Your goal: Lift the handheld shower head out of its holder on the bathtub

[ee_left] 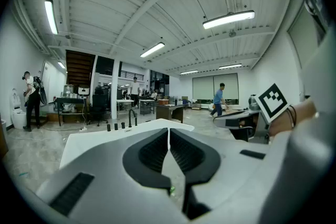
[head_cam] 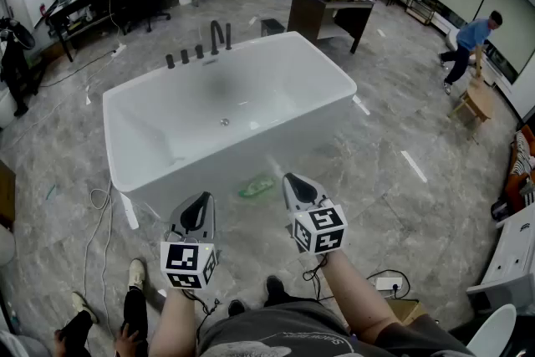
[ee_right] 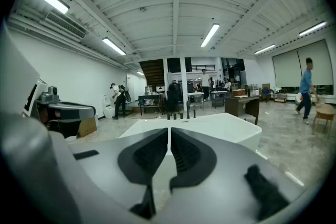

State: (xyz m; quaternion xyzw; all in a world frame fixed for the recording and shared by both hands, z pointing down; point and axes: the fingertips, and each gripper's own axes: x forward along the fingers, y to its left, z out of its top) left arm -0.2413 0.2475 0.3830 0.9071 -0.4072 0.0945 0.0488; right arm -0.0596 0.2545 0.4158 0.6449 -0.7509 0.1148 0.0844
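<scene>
A white bathtub [head_cam: 150, 180] stands on the grey floor ahead of me. On its far rim stands a row of black fittings: three short knobs [head_cam: 185, 57] and a curved spout with a slim upright handheld shower head [head_cam: 227, 36] beside it. The fittings [ee_left: 122, 124] appear small in the left gripper view, and the same fittings [ee_right: 181, 114] in the right gripper view. My left gripper [head_cam: 194, 209] and right gripper [head_cam: 297, 184] hover side by side short of the tub's near wall, far from the fittings. Both are shut, nothing between the jaws.
A green object [head_cam: 256, 186] lies on the floor by the tub's near side. A white cable [head_cam: 100, 209] trails at the left. A dark desk [head_cam: 330, 8] stands behind the tub. One person [head_cam: 468, 42] walks at the right; another's feet [head_cam: 134, 297] are at bottom left.
</scene>
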